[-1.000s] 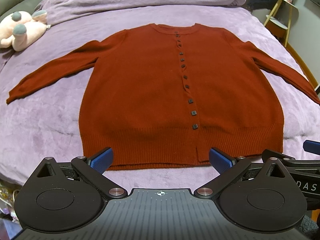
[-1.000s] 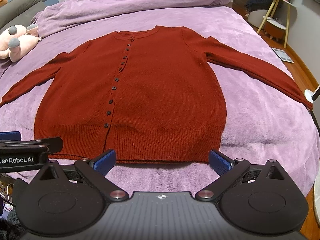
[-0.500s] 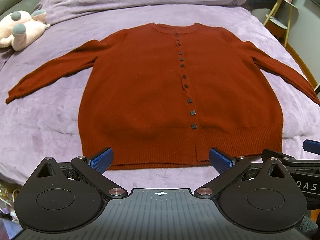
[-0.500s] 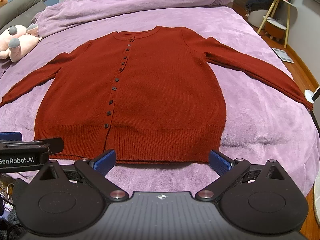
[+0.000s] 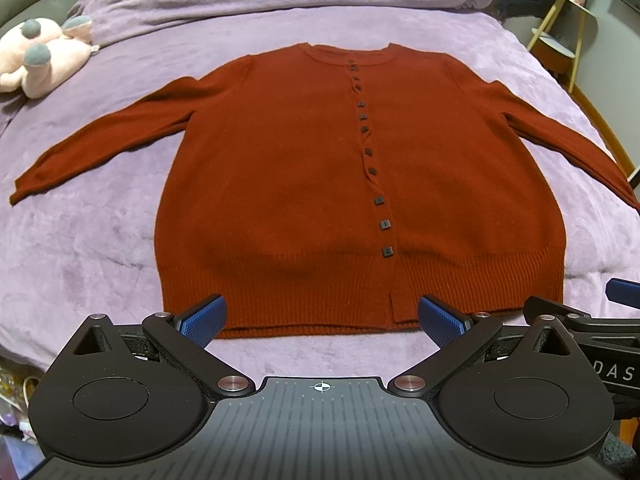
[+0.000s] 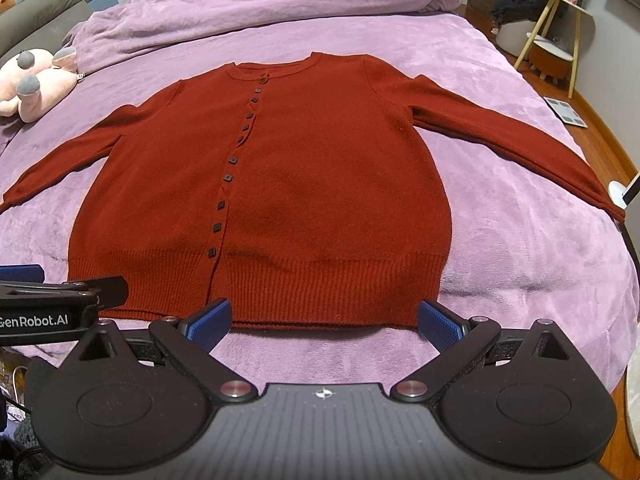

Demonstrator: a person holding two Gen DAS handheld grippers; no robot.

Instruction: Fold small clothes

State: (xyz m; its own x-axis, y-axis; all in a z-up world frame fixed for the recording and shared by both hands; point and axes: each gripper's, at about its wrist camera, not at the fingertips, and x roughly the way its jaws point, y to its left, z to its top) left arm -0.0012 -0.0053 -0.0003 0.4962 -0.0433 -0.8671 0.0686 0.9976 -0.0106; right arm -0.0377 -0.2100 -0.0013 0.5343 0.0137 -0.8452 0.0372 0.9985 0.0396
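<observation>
The left gripper (image 5: 320, 318) is hovering at the near edge of the bed, its blue-padded fingers (image 5: 202, 318) spread wide and gripping nothing. The gap between them is framing the ribbed hem of the cardigan (image 5: 304, 160), and the pads are sitting just short of that hem; contact cannot be confirmed. The right gripper (image 6: 324, 320) is standing just beside the left one, at much the same level, with its own fingers (image 6: 440, 324) likewise parted wide and empty. Each tool is showing in the edge of the other's camera view.

The cardigan, rust red, is lying flat and face up on the purple bedspread (image 5: 88, 240), buttoned shut down the front by a row of dark square buttons (image 5: 386, 251). The neckline is pointing away from the grippers and the hem is facing them. Both sleeves are stretching outward and slightly downward: the left sleeve (image 5: 100, 144) is reaching toward the left side of the bed, and the right sleeve (image 6: 520, 148) is running to the right edge of the mattress.

Beyond the collar, a rumpled purple duvet (image 6: 260, 4) is bunching across the head of the bed. A pink plush toy (image 5: 38, 58) is resting at the far left. A small side table (image 6: 560, 20) is standing on the floor at the right.
</observation>
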